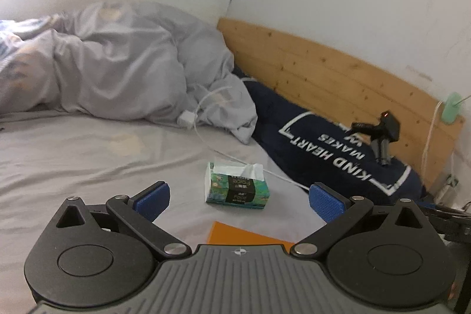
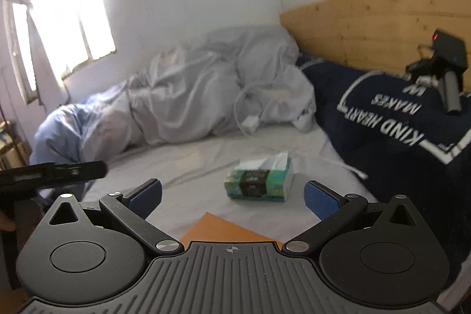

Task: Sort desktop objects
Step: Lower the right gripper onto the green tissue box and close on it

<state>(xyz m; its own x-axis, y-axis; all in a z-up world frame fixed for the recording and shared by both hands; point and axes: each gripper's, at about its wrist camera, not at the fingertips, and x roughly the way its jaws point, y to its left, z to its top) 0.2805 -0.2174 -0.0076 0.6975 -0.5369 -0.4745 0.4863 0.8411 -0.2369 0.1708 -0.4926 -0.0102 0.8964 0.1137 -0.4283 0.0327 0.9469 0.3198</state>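
Note:
A green tissue pack (image 1: 237, 186) with white tissue sticking out lies on the grey bed sheet (image 1: 88, 161); it also shows in the right wrist view (image 2: 259, 181). An orange flat sheet (image 1: 235, 234) lies just in front of it, partly hidden by each gripper body, and shows in the right wrist view (image 2: 223, 227). My left gripper (image 1: 239, 200) is open and empty, above the sheet with the pack beyond its blue pads (image 1: 153, 200). My right gripper (image 2: 233, 197) is open and empty, a little short of the pack.
A crumpled grey duvet (image 1: 123, 61) fills the back left. A navy pillow (image 1: 332, 155) with white lettering lies along the wooden headboard (image 1: 338, 72), with a black device (image 1: 382, 134) on it. A white charger and cable (image 1: 188, 119) lie behind the pack. A window (image 2: 67, 8) is at left.

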